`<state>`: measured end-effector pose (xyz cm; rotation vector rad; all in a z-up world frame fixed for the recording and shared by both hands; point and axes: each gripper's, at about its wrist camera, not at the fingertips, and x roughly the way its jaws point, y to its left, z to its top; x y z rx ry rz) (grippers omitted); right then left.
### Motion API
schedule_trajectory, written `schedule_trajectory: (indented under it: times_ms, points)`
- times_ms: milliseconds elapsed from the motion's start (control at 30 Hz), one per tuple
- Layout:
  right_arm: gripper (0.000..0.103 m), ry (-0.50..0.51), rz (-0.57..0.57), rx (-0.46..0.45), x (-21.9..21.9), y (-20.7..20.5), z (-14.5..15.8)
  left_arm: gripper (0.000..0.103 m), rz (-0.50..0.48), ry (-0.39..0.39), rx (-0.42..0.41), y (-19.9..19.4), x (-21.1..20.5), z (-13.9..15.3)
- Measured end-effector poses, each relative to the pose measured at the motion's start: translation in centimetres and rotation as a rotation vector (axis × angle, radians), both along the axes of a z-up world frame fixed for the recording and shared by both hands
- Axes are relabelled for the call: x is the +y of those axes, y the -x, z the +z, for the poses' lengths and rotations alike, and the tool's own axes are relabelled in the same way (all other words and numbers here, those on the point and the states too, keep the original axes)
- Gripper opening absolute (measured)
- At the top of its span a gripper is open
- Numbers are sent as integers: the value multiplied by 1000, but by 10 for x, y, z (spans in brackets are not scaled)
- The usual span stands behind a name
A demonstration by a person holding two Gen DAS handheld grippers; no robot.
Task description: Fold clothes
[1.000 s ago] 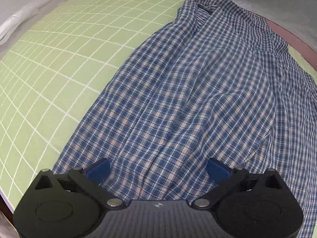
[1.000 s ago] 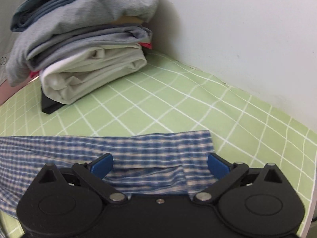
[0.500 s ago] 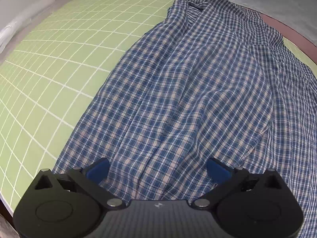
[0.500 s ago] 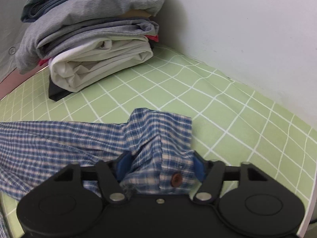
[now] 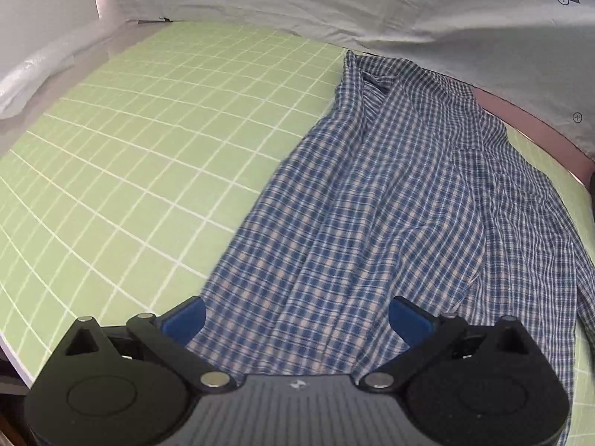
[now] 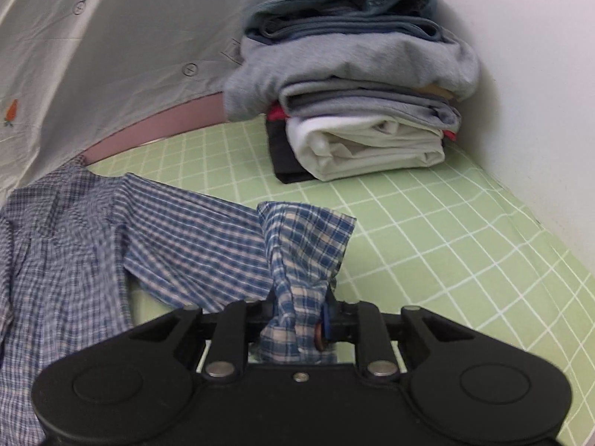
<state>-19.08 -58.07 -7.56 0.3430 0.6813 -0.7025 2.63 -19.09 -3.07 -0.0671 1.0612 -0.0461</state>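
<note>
From my left side, my left claw (image 5: 295, 317) is wide open and holds nothing. The blue checked shirt (image 5: 390, 200) lies spread out on the green squared tabletop (image 5: 148, 156), and its bottom edge sits between my two blue fingertips (image 5: 184, 319).

From my right side, my right claw (image 6: 297, 321) is squeezed tight on the shirt's sleeve cuff (image 6: 303, 249), lifting it up. A pile of folded clothes (image 6: 357, 85) sits in the corner, well away.

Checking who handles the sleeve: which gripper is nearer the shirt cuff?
Right. The right gripper is clamped on the plaid shirt's cuff; the left gripper hovers open over the shirt's body.
</note>
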Motion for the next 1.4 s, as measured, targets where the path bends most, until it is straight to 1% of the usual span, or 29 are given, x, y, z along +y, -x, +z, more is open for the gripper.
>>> schedule_trajectory:
  times_ms: [33, 133, 233, 367, 467, 533, 567, 600, 667, 700, 733, 800, 867, 967, 1100, 1167, 1200, 1233, 1300, 1400]
  points:
    - [20, -6, 16, -15, 9, -7, 3, 103, -6, -8, -3, -1, 6, 0]
    - [20, -11, 81, -37, 43, -34, 9, 103, 0, 3, 24, -3, 26, -1]
    - [20, -41, 160, -66, 83, -66, 12, 103, 4, 10, 28, -7, 45, -3]
    - [20, -110, 302, -101, 148, -119, 18, 103, 23, 12, 34, -11, 71, -5]
    - [20, -164, 444, -150, 201, -151, 26, 103, 46, 18, 39, -17, 86, -6]
    - [25, -198, 505, -181, 229, -161, 31, 103, 54, 22, 40, -21, 90, -6]
    - [39, -215, 534, -197, 242, -166, 34, 103, 53, 24, 41, -23, 91, -7]
    - [60, -232, 563, -212, 256, -171, 37, 103, 51, 25, 42, -24, 92, -7]
    - [80, -201, 541, -191, 258, -167, 38, 103, 39, 32, 36, -27, 88, -6]
    - [81, -183, 527, -178, 258, -164, 38, 103, 33, 36, 32, -27, 86, -5]
    - [81, -165, 513, -166, 258, -161, 37, 103, 26, 41, 28, -28, 84, -5]
    - [83, -122, 437, -124, 242, -150, 34, 103, 8, 54, 25, -31, 77, -5]
    - [84, -96, 364, -94, 221, -133, 29, 103, -16, 71, 25, -36, 66, -6]
    - [85, -62, 250, -53, 189, -100, 19, 103, -71, 72, 24, -48, 45, -10]
    - [85, -79, 95, 2, 152, -60, -2, 101, -126, 94, 31, -64, 23, -16]
    - [85, -89, 30, 29, 139, -48, -16, 94, -158, 110, 28, -73, 14, -20]
    - [85, -90, 0, 44, 133, -42, -23, 85, -174, 118, 28, -77, 10, -22]
    - [85, -88, -30, 58, 128, -39, -28, 78, -198, 128, 36, -82, 6, -26]
    - [85, -99, -85, 66, 115, -36, -38, 75, -231, 127, 57, -94, -2, -34]
    - [85, -132, -146, 78, 97, -40, -49, 75, -232, 100, 81, -105, -9, -43]
